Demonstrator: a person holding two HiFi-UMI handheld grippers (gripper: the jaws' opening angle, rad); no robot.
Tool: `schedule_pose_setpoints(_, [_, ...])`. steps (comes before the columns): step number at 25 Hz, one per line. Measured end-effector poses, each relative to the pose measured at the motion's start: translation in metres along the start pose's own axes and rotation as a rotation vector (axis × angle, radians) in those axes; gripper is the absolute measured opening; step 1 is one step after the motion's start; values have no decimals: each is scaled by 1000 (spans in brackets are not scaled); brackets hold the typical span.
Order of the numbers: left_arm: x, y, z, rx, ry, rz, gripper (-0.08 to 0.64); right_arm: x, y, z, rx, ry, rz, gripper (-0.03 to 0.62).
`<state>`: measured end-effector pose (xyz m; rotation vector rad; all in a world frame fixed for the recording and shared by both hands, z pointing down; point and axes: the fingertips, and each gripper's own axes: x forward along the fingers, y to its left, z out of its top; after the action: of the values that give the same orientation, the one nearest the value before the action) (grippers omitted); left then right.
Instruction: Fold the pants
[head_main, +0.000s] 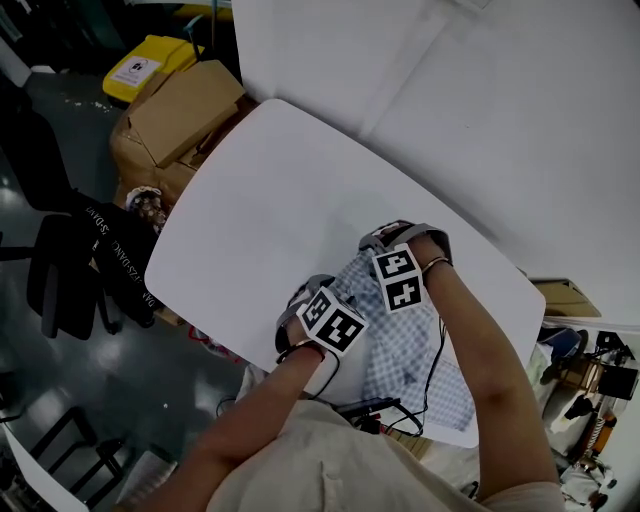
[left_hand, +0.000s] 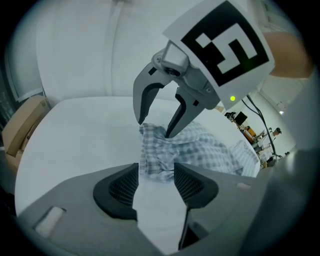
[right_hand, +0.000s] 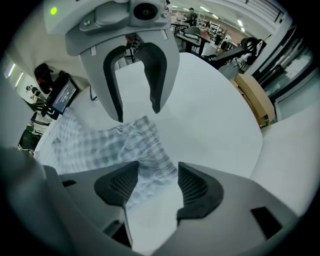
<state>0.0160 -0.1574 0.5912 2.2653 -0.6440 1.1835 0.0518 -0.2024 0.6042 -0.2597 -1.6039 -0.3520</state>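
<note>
White round table, mostly bare, with a second white table top behind it and a cardboard box and a black chair on the dark floor to its left. Left gripper: jaws well apart, with a rumpled edge of the checked pants lying on the table just between the pad tips; neither pad presses on the cloth. Right gripper: jaws also wide apart, with a ridge of the same fabric running up between the pads, loose and not pinched. Each gripper view shows the other gripper close opposite, so the two stand side by side over the same end of the garment. The pants lie bunched near the table edge closest to the person, the far end wrinkled and the rest trailing back toward the body. Judgement: the open jaws straddle two neighbouring spots on that end, placed to take a two-point hold for lifting or drawing it over into a fold; no grasp is made yet. Pose in the head view: both forearms reach in from below; the right gripper points about straight down, the left slants forward and down, and the marker cubes sit near each other. A black cable crosses the cloth by the right forearm.
</note>
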Motion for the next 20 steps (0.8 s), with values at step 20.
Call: schedule_pose_setpoints(20, [38, 14, -15, 5, 74, 60, 123, 39, 6, -5, 29, 27, 117, 153])
